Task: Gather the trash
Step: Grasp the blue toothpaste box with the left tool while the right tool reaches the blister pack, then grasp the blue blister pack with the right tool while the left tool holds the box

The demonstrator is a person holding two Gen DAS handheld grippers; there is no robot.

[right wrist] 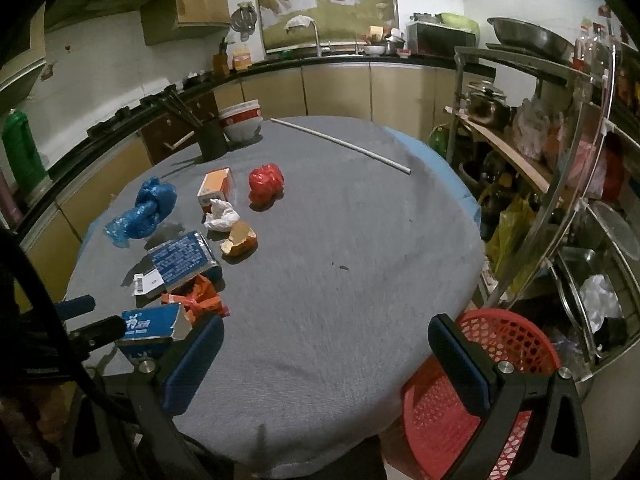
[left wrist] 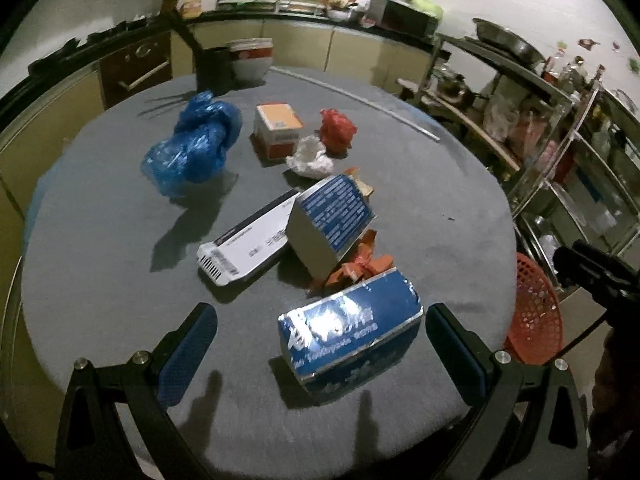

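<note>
low in the centre of the left wrist frame sits the blue toothpaste box point(left wrist: 352, 330), a long carton with white lettering and a silvery scuffed edge, lying on the grey tablecloth point(left wrist: 120, 240) between the fingers of the left gripper point(left wrist: 320, 356). its jaws are spread wide, the box apart from both pads. above it lie an orange wrapper point(left wrist: 360, 266), a tilted blue-and-white carton point(left wrist: 332, 220) leaning on a flat white box point(left wrist: 248, 246), then a white paper wad point(left wrist: 310, 156), an orange-topped box point(left wrist: 278, 128), a red bag point(left wrist: 336, 128) and a blue bag point(left wrist: 196, 144) toward the upper left.

the right wrist view shows the same heap small at centre left, with the toothpaste box at lower left, one end open, just beside the left finger of the right gripper point(right wrist: 328, 364); its jaws also stand wide with nothing between them. only this view shows a torn orange-brown scrap point(right wrist: 240, 240) plainly, and most of the red basket point(right wrist: 480, 380) at the lower right past the table edge; the left view catches just a slice of it at the right edge. a white rod point(right wrist: 340, 144) lies across the far side of the table.
</note>
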